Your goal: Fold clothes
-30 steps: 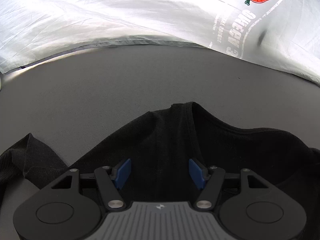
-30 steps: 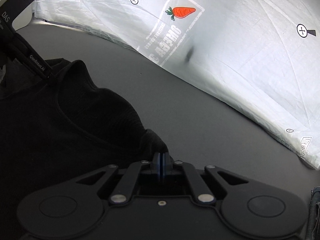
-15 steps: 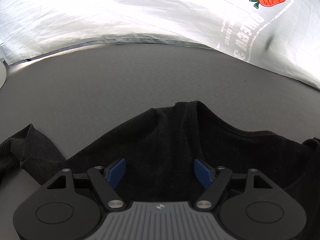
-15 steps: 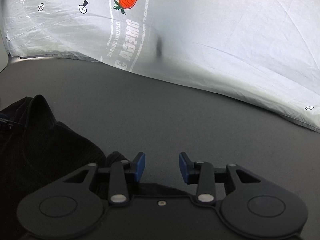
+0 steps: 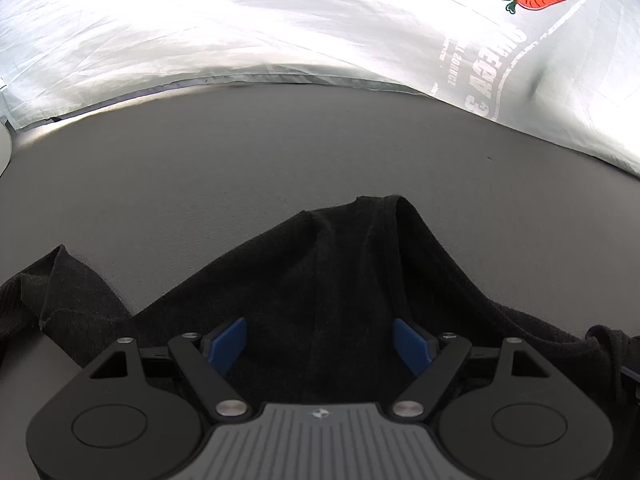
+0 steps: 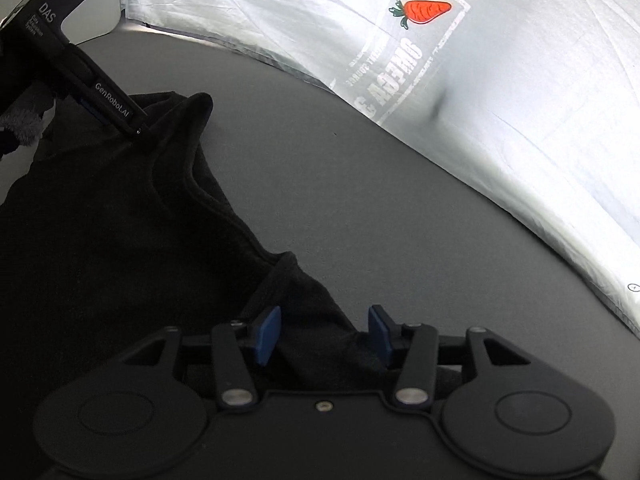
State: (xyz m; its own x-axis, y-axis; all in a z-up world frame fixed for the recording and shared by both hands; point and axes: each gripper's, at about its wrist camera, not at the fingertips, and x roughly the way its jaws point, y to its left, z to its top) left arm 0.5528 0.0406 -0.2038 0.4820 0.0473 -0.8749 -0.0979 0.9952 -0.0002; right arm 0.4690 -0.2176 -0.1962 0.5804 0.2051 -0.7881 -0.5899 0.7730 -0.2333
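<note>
A black shirt [image 5: 320, 280] is spread on the bench [image 5: 280, 152], both claws, left [image 5: 320, 344] and right [image 6: 324, 332], held wide apart and empty; the hem at six o'clock must be gripped next.

One black garment [image 5: 320, 280], two grippers [image 5: 320, 346] [image 6: 323, 334].

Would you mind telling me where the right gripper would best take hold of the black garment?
Probably the raised shoulder fold of the black garment, which bunches up between the open right gripper fingers. Come straight forward and down from the near side; that ridge stands off the grey table, so the pads can close across it.
</note>
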